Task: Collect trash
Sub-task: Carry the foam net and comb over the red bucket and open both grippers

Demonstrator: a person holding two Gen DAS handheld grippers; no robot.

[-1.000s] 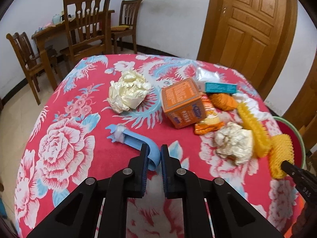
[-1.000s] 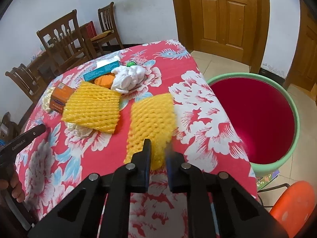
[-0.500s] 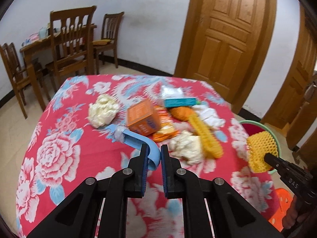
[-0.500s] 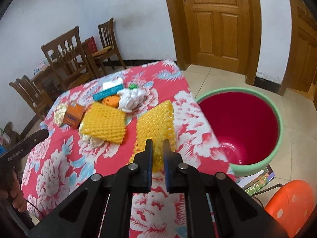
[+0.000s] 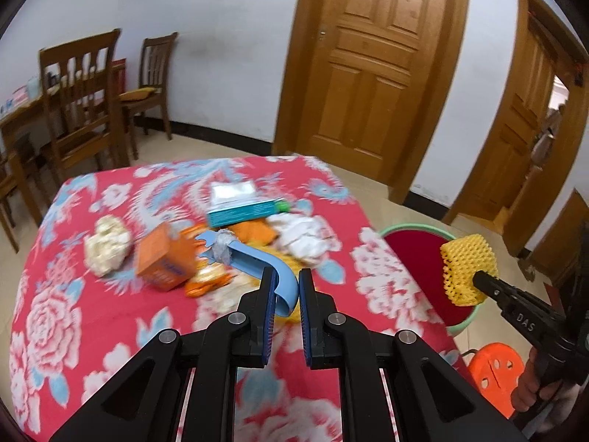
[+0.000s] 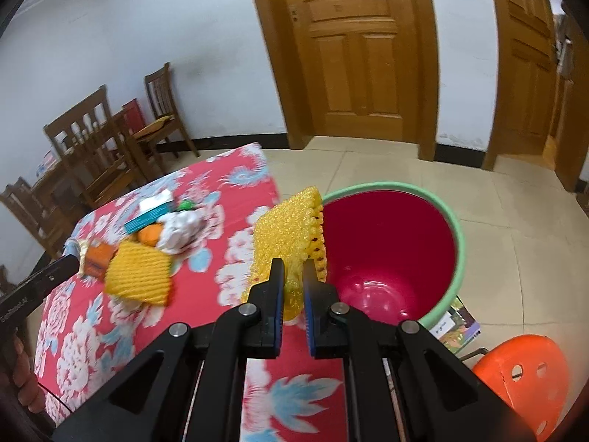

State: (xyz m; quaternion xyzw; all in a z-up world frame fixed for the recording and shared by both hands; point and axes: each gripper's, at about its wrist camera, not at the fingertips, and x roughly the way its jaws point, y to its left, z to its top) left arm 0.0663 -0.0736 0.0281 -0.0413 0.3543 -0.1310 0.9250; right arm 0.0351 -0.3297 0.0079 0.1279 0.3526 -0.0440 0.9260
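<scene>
Yellow foam net (image 6: 291, 237) overhangs bin (image 6: 454, 228) rim, apparently beyond table edge (image 6: 274, 184).

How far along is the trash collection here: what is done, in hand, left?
Done: nothing visible in the bin yet. In hand: right tool grips yellow foam net at the bin's rim; left tool grips a blue strip. Left: box, paper wads, second net, wrappers.

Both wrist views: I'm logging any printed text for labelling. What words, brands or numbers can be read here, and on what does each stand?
"DAS": on the black arm of the right gripper, seen in the left wrist view.
Lettering on the left gripper's arm, right wrist view: blurred, unreadable.
Print on the orange box: blurred, unreadable.
Print on the teal box: blurred, unreadable.
Booklet beside the bin: too small to read.
</scene>
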